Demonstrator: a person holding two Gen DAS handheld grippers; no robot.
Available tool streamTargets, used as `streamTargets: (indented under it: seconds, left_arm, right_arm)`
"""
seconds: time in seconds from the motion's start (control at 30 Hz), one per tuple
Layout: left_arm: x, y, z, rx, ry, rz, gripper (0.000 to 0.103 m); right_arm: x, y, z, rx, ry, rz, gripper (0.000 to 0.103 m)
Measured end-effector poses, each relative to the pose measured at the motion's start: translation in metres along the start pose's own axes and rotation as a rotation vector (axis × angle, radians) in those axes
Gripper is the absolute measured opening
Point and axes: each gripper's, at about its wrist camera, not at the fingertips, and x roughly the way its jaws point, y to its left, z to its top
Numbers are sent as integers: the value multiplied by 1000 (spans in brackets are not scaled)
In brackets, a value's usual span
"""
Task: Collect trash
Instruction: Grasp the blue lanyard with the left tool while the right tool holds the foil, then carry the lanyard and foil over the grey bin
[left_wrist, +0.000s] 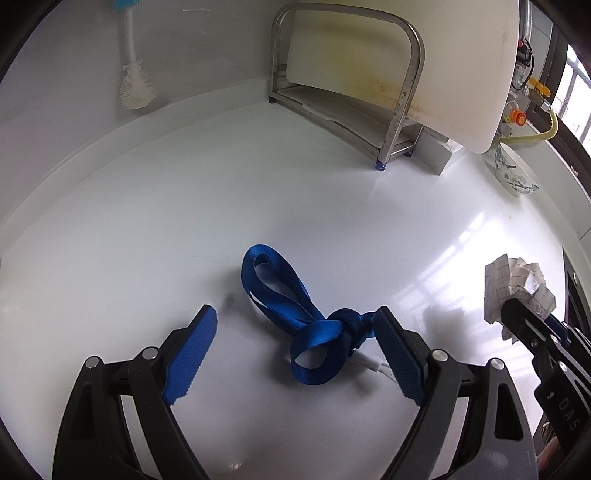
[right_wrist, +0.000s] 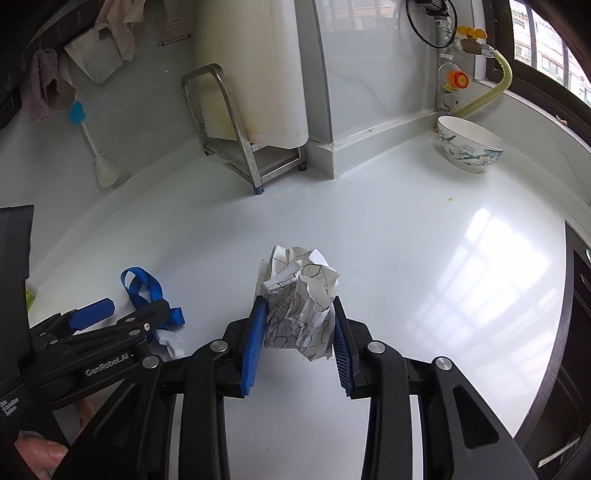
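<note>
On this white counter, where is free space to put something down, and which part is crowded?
Free: the wide bare patch between the crumpled paper, the bowl and the counter's dark right edge; also the stretch between the blue strap and the metal rack. Crowded: near the left tool, open around the strap, and the right tool, shut on the paper.

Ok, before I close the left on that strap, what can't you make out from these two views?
- Strap end: the white piece by the knot is hidden behind the left gripper's finger in the left view, and blocked by that gripper in the right view.
- Paper ball underside: covered by the right gripper's fingers; whether it touches the counter is unclear.
- No bin shows in either view.
</note>
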Motion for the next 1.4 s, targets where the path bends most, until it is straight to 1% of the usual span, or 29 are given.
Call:
streamTargets:
  seconds: [0.03,0.07,0.1,0.17,0.2,0.23,0.3,0.4,0.6,0.73,0.83,1.03,1.23,1.4]
  left_arm:
    - [2,-1,0,4,1,6,85]
    - [4,-1,0,8,4,9,83]
    - [5,-1,0,10,10,5,75]
    - [4,0,-1,13,8,-1,67]
    - [3,0,-1,19,4,-3,58]
    - [1,-1,-1,26,2,-9,54]
    - [-1,-3,-4,41,-1,-13,36]
    - [-5,-6,-8,68,-3,-2,24]
    - [-22,-3,-20,99,4,-5,19]
    - [-44,1,-33,118,5,-20,19]
    - [-65,-1,-45,134,-14,-22,19]
    - [-115,-11,-77,155,-43,-37,19]
    - [-163,-31,-111,164,-58,-50,19]
    - [-199,-52,-152,176,-63,-60,19]
  right_arm:
    - [-2,-2,-2,6,0,-1,33]
    - [-3,-3,-3,11,0,-2,33]
    - [-5,-5,-4,15,0,-3,33]
    - [-10,-7,-8,20,-3,-6,33]
    - [-12,-8,-10,23,-2,-6,33]
    - [-13,-8,-12,25,-1,-5,33]
    - [-18,-8,-15,25,-1,-5,33]
    - [-24,-6,-20,29,-2,2,33]
    - [-44,0,-36,37,-1,9,33]
    - [-64,3,-52,47,-2,18,33]
    - [-82,7,-65,38,-9,20,33]
    - [-121,5,-95,26,-15,41,33]
    - [-166,-7,-132,12,-8,70,33]
    - [-196,-22,-168,-19,16,94,33]
